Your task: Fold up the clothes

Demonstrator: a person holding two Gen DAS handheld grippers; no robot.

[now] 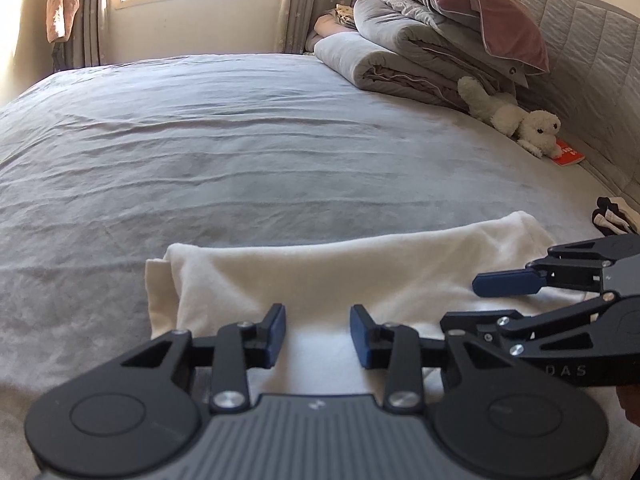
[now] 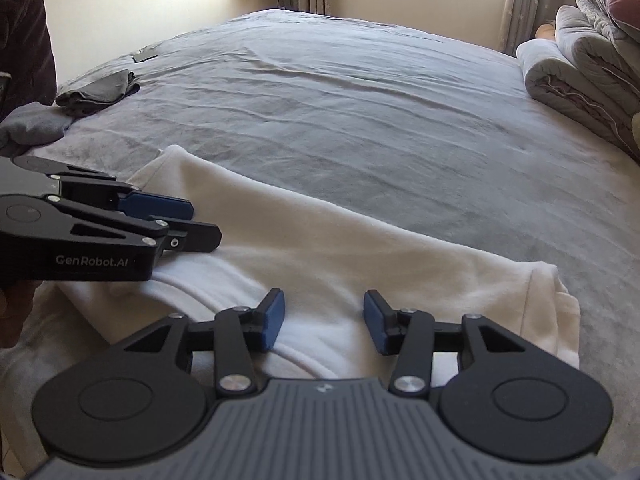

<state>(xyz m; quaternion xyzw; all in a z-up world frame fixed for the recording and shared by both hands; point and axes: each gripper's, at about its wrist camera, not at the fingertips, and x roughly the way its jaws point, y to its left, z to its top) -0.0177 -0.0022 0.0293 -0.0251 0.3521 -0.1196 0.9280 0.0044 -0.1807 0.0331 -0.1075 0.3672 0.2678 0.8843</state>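
Note:
A white garment (image 1: 360, 276) (image 2: 340, 240), folded into a long band, lies across the near part of the grey bed (image 1: 240, 140) (image 2: 360, 120). My left gripper (image 1: 318, 332) (image 2: 200, 224) hovers over its left half, blue pads apart, with only flat cloth showing beneath the gap. My right gripper (image 2: 324, 320) (image 1: 466, 304) stands over the right half, jaws also apart and nothing pinched between them. The two grippers sit close together, side by side. The garment's near edge is hidden behind the gripper bodies.
Folded duvets and a mauve pillow (image 1: 420, 40) are stacked at the padded headboard (image 1: 580, 60), with a white plush dog (image 1: 516, 118) and a red book (image 1: 568, 156). A dark and white item (image 1: 612, 218) lies near the right edge. Grey garments (image 2: 98, 94) lie far left, near a person's dark sleeve (image 2: 24, 40).

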